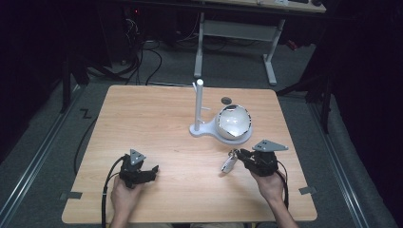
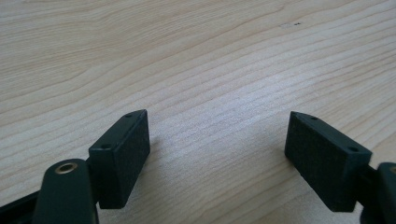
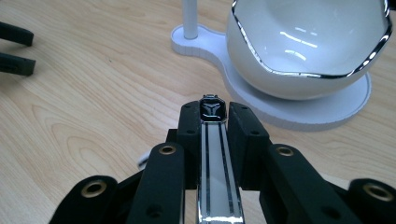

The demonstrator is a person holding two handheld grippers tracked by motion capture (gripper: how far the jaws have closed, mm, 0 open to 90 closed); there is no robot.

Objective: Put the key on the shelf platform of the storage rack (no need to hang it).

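Note:
A slim silver and black object [image 3: 214, 154], like a key fob, is clamped between the jaws of my right gripper [image 3: 214, 116]. In the high view the key fob [image 1: 228, 164] sticks out to the left of the right gripper [image 1: 239, 156], low over the table's front right. Just beyond it a white bowl [image 1: 234, 122] with a silver rim rests tilted on a white stand base [image 1: 202, 129] with an upright post [image 1: 199, 102]. The bowl [image 3: 308, 46] is close ahead. My left gripper [image 1: 151, 172] rests at the front left, open, with bare wood between its pads [image 2: 126, 154].
The wooden table [image 1: 157, 118] has a small dark round spot [image 1: 226, 100] behind the bowl. The left gripper [image 3: 16, 49] appears at the far left of the right gripper view. A white-legged desk [image 1: 237, 42] and floor cables [image 1: 142, 61] lie beyond the table.

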